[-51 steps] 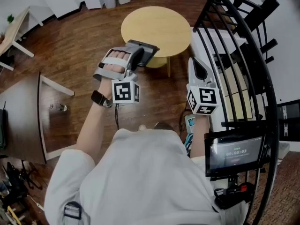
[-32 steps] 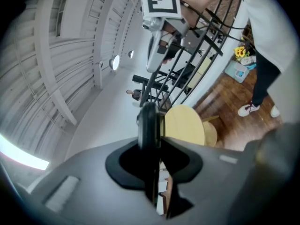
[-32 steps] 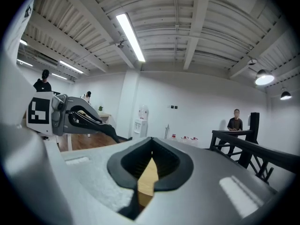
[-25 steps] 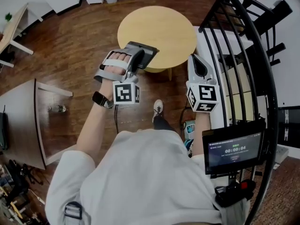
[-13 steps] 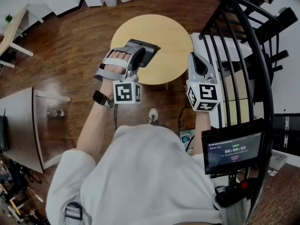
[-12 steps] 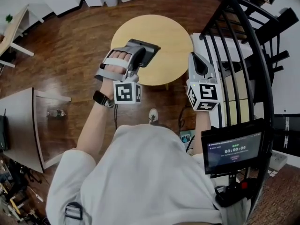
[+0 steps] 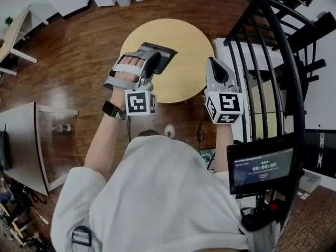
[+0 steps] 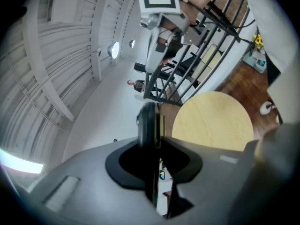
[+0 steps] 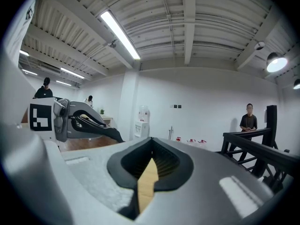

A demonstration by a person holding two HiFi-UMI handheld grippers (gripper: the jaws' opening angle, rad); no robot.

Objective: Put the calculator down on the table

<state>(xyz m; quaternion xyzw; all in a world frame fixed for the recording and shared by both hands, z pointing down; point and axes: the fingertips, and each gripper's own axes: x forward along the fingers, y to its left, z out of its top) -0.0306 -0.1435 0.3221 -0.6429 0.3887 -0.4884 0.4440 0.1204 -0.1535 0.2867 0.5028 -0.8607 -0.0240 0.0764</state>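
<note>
A pale grey short-sleeved shirt (image 7: 157,193) is being worn, and a grey strap with a buckle (image 7: 81,235) is being carried at the left shoulder. A dark watch (image 7: 112,111) is being worn on the left wrist, and light grey bands (image 7: 126,69) are being worn across the left hand. The left gripper (image 7: 156,58) and right gripper (image 7: 212,62) are being shown as smooth grey shells, and they are being fitted with a left cube (image 7: 139,103) and a right cube (image 7: 224,108), white with black square markers. A thin dark cable (image 7: 129,133) is being trailed under the left cube. A white shoe (image 7: 168,130) is being worn.
</note>
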